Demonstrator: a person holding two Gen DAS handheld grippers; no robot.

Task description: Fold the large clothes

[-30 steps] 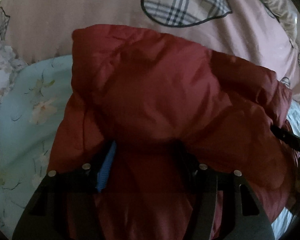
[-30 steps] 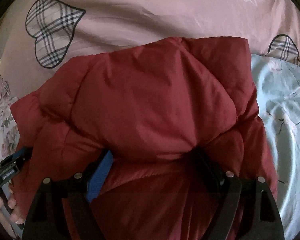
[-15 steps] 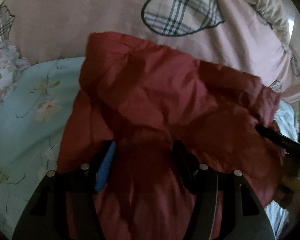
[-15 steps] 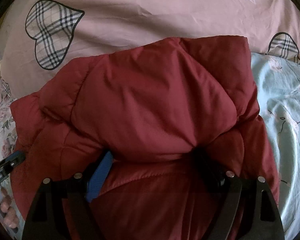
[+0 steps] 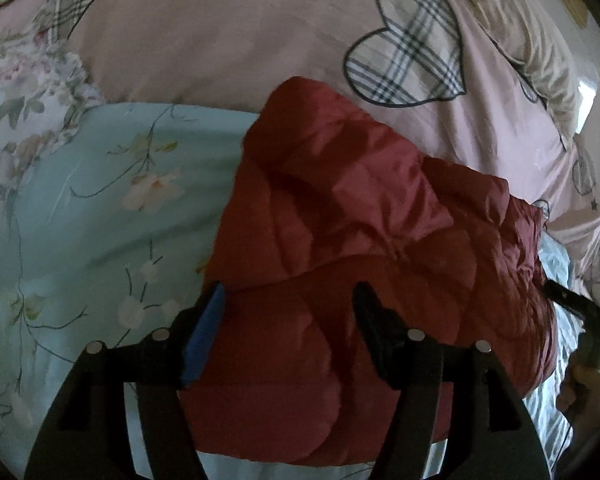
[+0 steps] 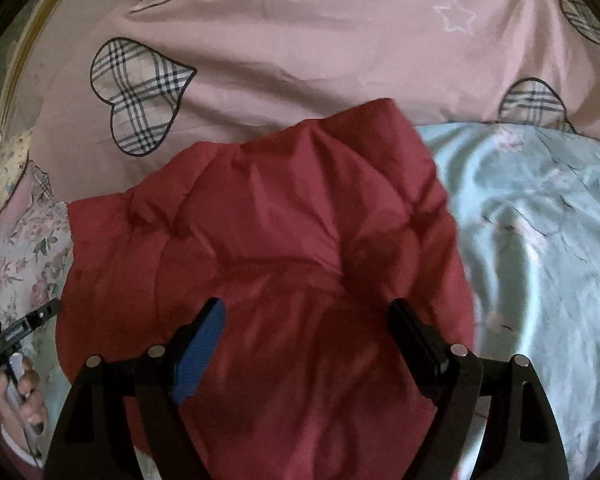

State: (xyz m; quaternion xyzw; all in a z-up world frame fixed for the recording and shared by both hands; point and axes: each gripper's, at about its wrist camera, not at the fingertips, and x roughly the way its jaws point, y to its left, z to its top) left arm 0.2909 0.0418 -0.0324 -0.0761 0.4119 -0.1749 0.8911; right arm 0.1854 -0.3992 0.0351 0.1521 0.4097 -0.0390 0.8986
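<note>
A dark red quilted puffer jacket (image 5: 352, 240) is seen lying folded into a bulky bundle on a bed, over a pale turquoise sheet printed with flowers (image 5: 112, 208). Its far edge is laid against a pink duvet patterned with plaid hearts (image 5: 220, 40), which fills the view from 10 to 2 o'clock.

In the left wrist view, the left tool (image 5: 290, 304) is placed over the jacket's near edge at 6 o'clock. Its jaws are opening, with the jacket's red fabric seen between them; no pressing of the blue pad on the cloth can be made out. At 3 to 4 o'clock the other tool's dark tip and a green light are seen, with a hand below them.

In the right wrist view, the right tool (image 6: 306, 320) is held wide over the jacket (image 6: 284, 240), which spreads from the centre down to 6 o'clock. The fabric lies under the spread jaws and is not pinched. The turquoise sheet (image 6: 540, 240) is seen at 3 o'clock. At 8 o'clock the left tool's dark body is gripped by a hand (image 6: 20, 392).
</note>
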